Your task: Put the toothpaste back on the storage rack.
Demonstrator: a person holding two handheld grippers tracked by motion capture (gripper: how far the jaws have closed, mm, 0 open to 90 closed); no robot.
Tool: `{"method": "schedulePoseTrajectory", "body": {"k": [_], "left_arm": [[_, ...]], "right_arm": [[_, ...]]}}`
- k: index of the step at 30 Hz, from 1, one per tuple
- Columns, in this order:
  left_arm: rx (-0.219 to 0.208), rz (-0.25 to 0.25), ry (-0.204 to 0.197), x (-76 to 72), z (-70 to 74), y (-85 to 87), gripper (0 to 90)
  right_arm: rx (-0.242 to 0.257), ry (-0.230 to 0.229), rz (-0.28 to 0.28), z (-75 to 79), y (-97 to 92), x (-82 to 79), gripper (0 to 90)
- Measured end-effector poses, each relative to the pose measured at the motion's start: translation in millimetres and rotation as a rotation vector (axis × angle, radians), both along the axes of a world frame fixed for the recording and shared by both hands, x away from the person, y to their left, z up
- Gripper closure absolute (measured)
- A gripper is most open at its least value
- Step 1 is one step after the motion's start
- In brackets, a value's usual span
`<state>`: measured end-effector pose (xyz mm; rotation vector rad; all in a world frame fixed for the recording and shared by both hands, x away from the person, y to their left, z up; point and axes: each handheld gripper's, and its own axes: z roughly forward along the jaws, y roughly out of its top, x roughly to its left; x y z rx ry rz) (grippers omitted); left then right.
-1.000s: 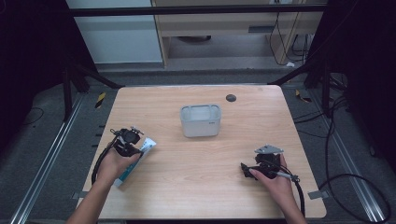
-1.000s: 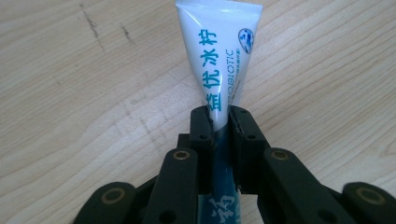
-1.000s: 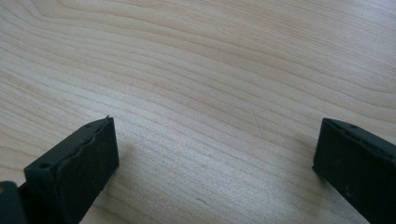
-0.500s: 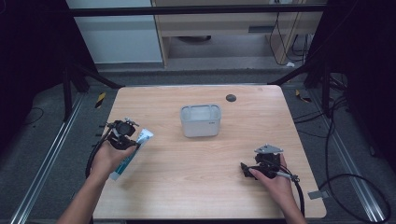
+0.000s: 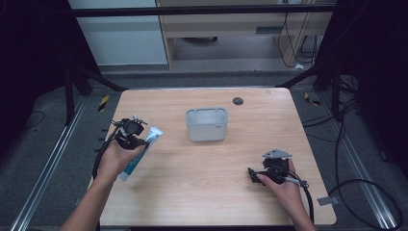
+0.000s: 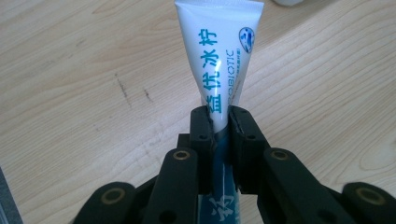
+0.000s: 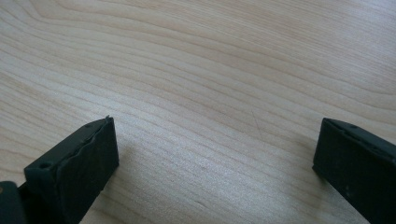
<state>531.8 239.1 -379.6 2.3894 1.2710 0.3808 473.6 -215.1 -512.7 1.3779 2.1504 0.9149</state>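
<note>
My left gripper is shut on a white and teal toothpaste tube, held above the table's left side. In the left gripper view the tube runs up from between the pinching jaws, its flat crimped end farthest from me, and my left gripper clamps its lower part. My right gripper rests low at the table's front right, open. Its jaws stand wide apart over bare wood in the right gripper view, with my right gripper holding nothing.
A small grey open bin stands at the middle of the wooden table. A dark round disc lies near the far edge. Black frame rails and cables surround the table.
My left gripper has lifted the tube off the table and carried it slightly toward the far side. The right gripper has stayed where it was.
</note>
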Motion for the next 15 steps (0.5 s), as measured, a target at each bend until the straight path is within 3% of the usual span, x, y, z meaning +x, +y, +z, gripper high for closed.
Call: {"method": "schedulePoseTrajectory", "body": {"k": [15], "left_arm": [[-0.054, -0.011, -0.066, 1.6, 17.9, -22.9, 80.1]], "right_arm": [[-0.002, 0.0, 0.0, 0.0, -0.1, 0.0, 0.3]]}}
